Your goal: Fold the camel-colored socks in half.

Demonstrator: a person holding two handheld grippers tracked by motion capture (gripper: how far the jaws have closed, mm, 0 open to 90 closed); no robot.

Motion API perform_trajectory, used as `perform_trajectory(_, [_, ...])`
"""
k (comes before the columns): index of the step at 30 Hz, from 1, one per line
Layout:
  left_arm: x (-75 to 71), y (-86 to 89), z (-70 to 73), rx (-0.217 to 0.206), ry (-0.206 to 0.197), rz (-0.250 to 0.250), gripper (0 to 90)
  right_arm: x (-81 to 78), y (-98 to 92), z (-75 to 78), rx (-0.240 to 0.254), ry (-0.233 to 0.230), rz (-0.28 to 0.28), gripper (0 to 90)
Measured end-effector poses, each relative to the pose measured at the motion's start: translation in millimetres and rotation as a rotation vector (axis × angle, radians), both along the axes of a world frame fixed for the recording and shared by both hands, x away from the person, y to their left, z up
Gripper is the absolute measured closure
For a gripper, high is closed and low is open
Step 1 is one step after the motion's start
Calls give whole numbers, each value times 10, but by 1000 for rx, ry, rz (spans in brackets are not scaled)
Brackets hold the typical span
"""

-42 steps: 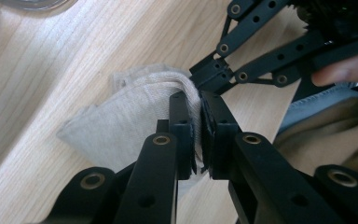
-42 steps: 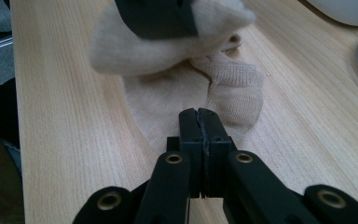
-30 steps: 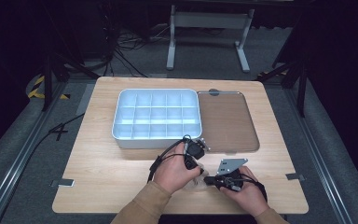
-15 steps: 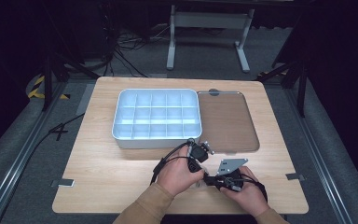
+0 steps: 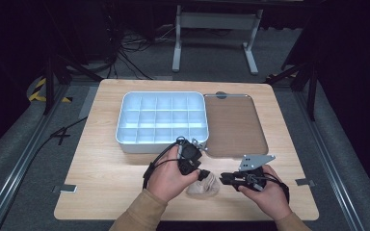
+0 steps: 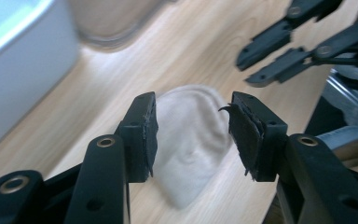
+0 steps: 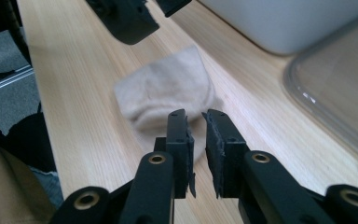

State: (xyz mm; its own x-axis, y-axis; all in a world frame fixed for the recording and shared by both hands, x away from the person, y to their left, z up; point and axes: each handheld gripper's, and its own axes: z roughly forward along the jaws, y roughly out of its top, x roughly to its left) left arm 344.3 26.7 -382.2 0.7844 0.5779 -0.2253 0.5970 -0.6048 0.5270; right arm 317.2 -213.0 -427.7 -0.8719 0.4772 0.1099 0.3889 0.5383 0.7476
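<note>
1. Both grippers have lifted off since the earlier frames, jaws just opening, nothing between them: left gripper [image 5: 198, 169] wide, right gripper [image 5: 225, 178] a narrow gap.
2. Your beige folded cloth sock [image 5: 204, 185] lies flat on the wooden table [image 5: 101, 168] between them, nearer the left.
3. White plastic compartment box [image 5: 161, 120]: empty. Clear lid [image 5: 233, 122]: beside it.
</note>
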Motion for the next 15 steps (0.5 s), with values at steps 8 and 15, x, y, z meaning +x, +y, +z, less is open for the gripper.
perform_trajectory(8, [-49, 255, -14, 42, -40, 53, 532, -10, 267, 81, 5, -19, 63, 848])
perform_trajectory(15, [-96, 396, -47, 62, -42, 91, 532, 18, 433, 60, -2, -27, 87, 874])
